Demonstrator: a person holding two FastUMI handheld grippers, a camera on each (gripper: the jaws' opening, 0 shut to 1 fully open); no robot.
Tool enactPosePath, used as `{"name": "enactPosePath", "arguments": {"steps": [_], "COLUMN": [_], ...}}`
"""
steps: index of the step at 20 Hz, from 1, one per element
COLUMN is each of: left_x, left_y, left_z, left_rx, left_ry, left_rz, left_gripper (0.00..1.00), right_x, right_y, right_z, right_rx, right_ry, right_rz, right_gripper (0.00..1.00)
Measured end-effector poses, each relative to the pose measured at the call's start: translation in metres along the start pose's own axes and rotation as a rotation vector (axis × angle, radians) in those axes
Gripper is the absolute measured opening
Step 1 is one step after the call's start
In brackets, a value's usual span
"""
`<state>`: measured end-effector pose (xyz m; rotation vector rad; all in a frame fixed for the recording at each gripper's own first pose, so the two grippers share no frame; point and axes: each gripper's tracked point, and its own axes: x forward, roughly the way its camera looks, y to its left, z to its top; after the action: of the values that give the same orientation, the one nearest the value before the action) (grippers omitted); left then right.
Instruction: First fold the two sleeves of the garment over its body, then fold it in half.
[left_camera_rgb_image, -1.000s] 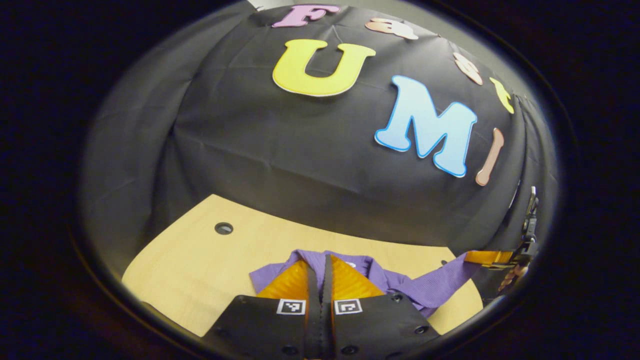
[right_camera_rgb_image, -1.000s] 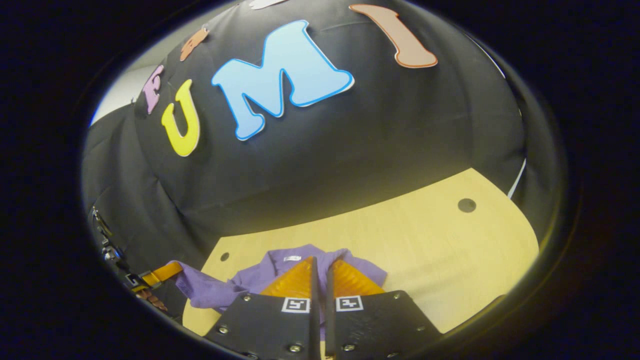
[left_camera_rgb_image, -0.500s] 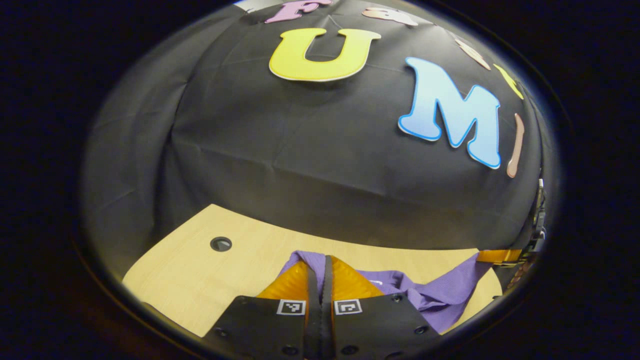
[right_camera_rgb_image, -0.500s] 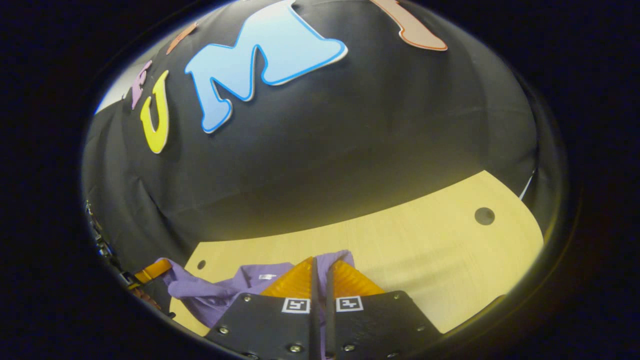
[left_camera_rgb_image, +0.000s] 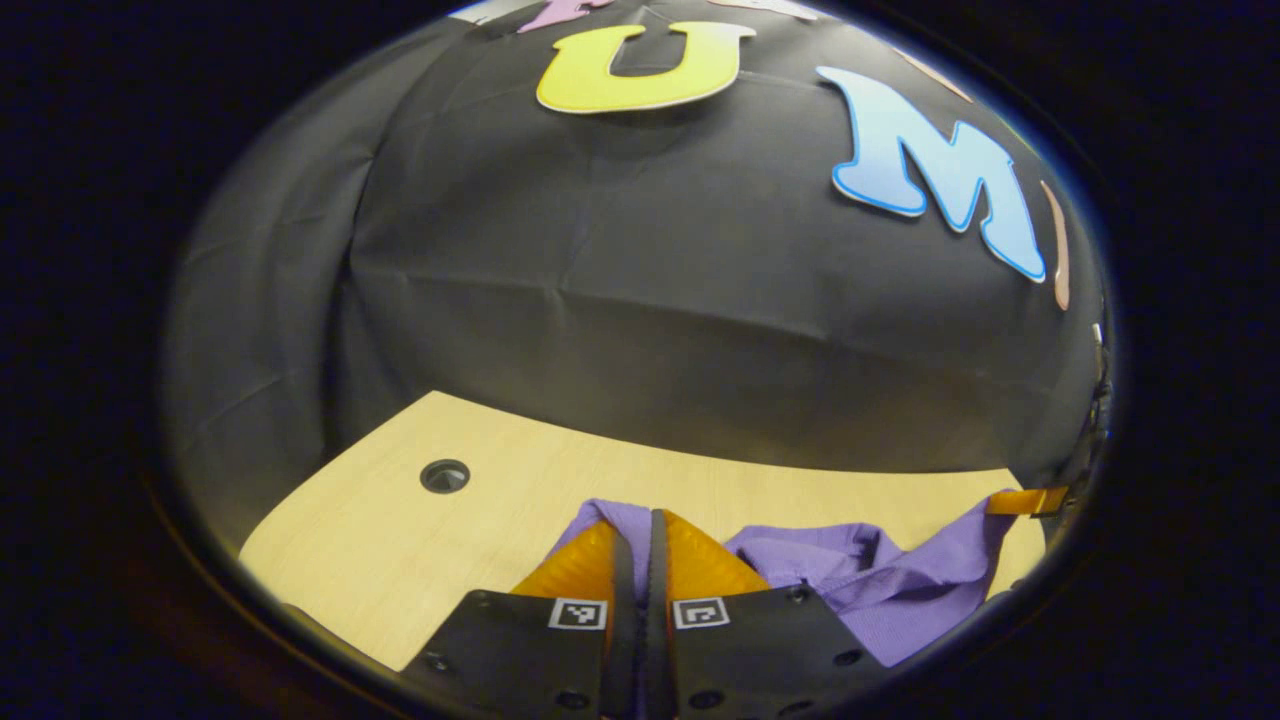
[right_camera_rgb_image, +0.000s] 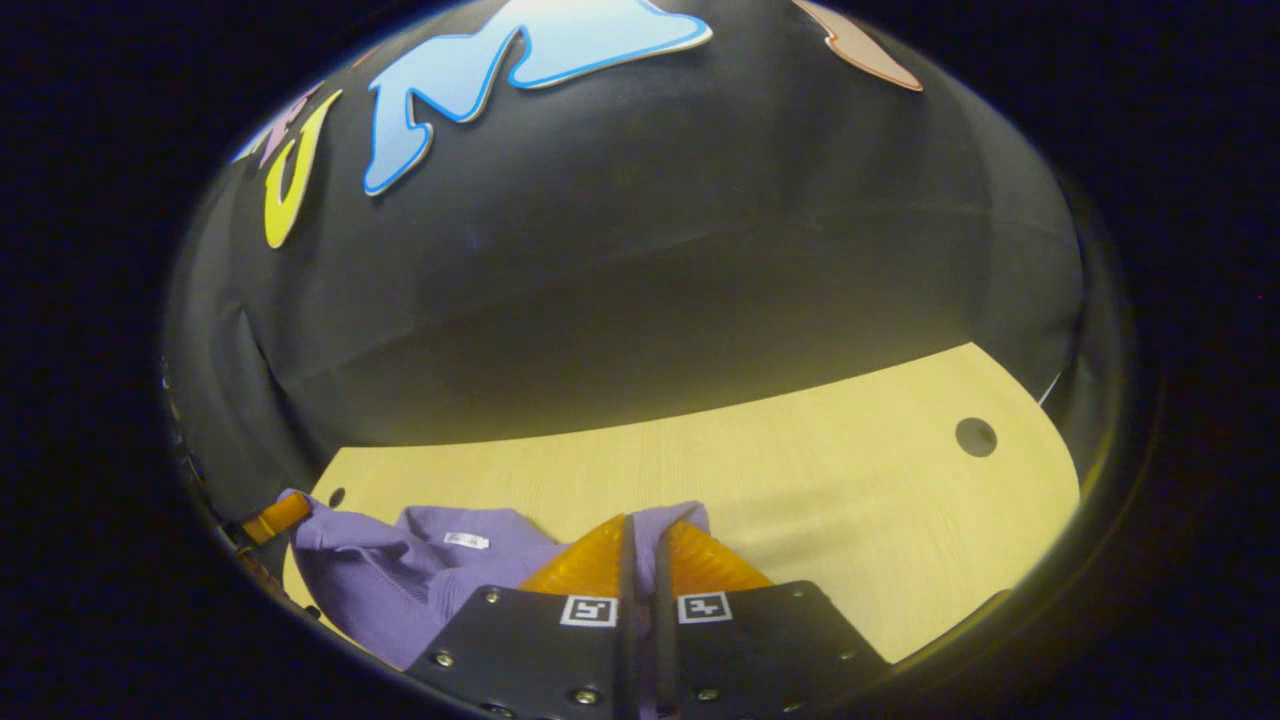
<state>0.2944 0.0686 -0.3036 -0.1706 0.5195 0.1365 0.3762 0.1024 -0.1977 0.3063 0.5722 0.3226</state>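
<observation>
A purple garment (left_camera_rgb_image: 860, 590) lies bunched on the light wooden table (left_camera_rgb_image: 400, 560), stretched between my two grippers. My left gripper (left_camera_rgb_image: 640, 520) is shut, with purple cloth peeking out around its fingertips. At the far right edge of the left gripper view, the right gripper (left_camera_rgb_image: 1030, 500) holds the garment's other end. In the right gripper view, the garment (right_camera_rgb_image: 390, 580) shows a small white neck label (right_camera_rgb_image: 467, 540). My right gripper (right_camera_rgb_image: 640, 525) is shut with purple cloth between its fingers. The left gripper (right_camera_rgb_image: 272, 518) pinches the cloth at the far left there.
The black cloth wall (left_camera_rgb_image: 650, 330) rises close behind the table's far edge. A round cable hole (left_camera_rgb_image: 445, 476) sits left of the garment in the left gripper view. Another hole (right_camera_rgb_image: 975, 437) lies on bare wood to the right in the right gripper view.
Both grippers have drawn farther apart, still shut on the cloth, and both views have tipped down toward the table. The garment now spreads wider and lower between them.
</observation>
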Motion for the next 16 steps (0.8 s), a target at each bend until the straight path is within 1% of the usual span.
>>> {"name": "enactPosePath", "arguments": {"steps": [1,3,4,5,6,7,8,10,11,13,14,16], "left_x": [0.0,0.001,0.0,-0.002,-0.005,-0.008,-0.011,-0.02,-0.025,-0.037,-0.044,-0.061], "left_y": [-0.004,-0.008,-0.012,-0.014,-0.021,-0.023,-0.025,-0.029,-0.03,-0.032,-0.035,-0.036], "left_z": [-0.002,-0.002,-0.001,0.002,0.005,0.008,0.012,0.026,0.034,0.048,0.054,0.064], "left_rx": [0.007,0.039,0.051,0.057,0.055,0.059,0.065,0.074,0.075,0.072,0.069,0.08], "left_ry": [0.008,0.009,0.008,0.006,0.006,-0.002,-0.013,-0.042,-0.059,-0.093,-0.106,-0.128], "left_rz": [-0.007,-0.002,-0.011,-0.015,-0.032,-0.033,-0.034,-0.041,-0.045,-0.05,-0.059,-0.068], "left_gripper": [0.12,0.19,0.25,0.29,0.39,0.48,0.58,0.78,0.9,0.79,0.91,0.91], "right_x": [-0.001,-0.006,-0.008,-0.011,-0.014,-0.019,-0.024,-0.036,-0.042,-0.061,-0.072,-0.098], "right_y": [0.002,0.005,0.007,0.009,0.011,0.014,0.016,0.018,0.02,0.026,0.03,0.042], "right_z": [-0.001,0.0,0.003,0.005,0.01,0.013,0.016,0.022,0.025,0.034,0.041,0.048], "right_rx": [-0.02,-0.062,-0.076,-0.089,-0.099,-0.108,-0.114,-0.135,-0.152,-0.197,-0.217,-0.244], "right_ry": [0.001,-0.008,-0.016,-0.026,-0.037,-0.048,-0.055,-0.066,-0.073,-0.107,-0.131,-0.182], "right_rz": [-0.004,-0.013,-0.015,-0.016,-0.018,-0.018,-0.016,-0.018,-0.025,-0.034,-0.039,-0.041], "right_gripper": [0.08,0.09,0.13,0.17,0.34,0.42,0.59,0.78,0.81,0.83,0.83,0.83]}}
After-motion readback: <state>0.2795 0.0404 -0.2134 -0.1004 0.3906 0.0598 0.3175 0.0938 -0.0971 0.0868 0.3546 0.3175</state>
